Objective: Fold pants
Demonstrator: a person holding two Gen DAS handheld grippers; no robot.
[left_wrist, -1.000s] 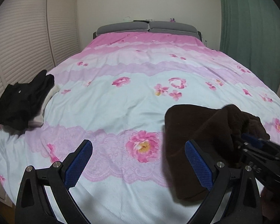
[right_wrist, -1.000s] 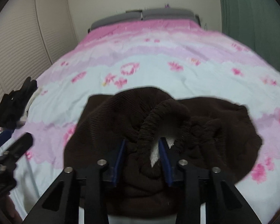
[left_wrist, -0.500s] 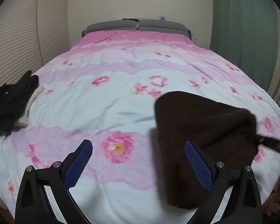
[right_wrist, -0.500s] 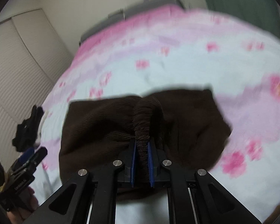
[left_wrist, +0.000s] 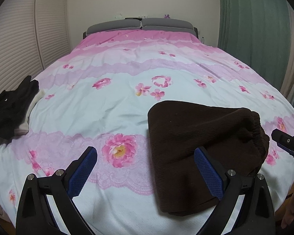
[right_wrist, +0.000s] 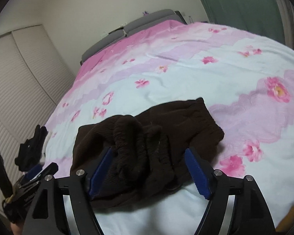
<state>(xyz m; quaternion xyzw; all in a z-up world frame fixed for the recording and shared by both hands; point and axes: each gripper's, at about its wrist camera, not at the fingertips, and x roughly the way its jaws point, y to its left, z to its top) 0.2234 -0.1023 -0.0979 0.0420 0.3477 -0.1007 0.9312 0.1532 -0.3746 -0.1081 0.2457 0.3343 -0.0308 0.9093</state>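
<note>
The brown pants (left_wrist: 196, 137) lie folded into a thick bundle near the bed's (left_wrist: 127, 68) foot edge, toward its right corner. The right gripper (right_wrist: 149, 168) has just been opening; the waistband sits loose between its jaws. The left gripper (left_wrist: 145, 168) is wide and empty. Folding seems almost finished; the layers underneath are hidden.

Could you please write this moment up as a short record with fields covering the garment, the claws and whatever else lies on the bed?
garment: brown pants, folded into a bundle on the floral bedspread
right claw: open, jaws just widened, gathered waistband between them, unpinched
left claw: open, holds nothing
other item: black clothes at the bed's left edge
</note>
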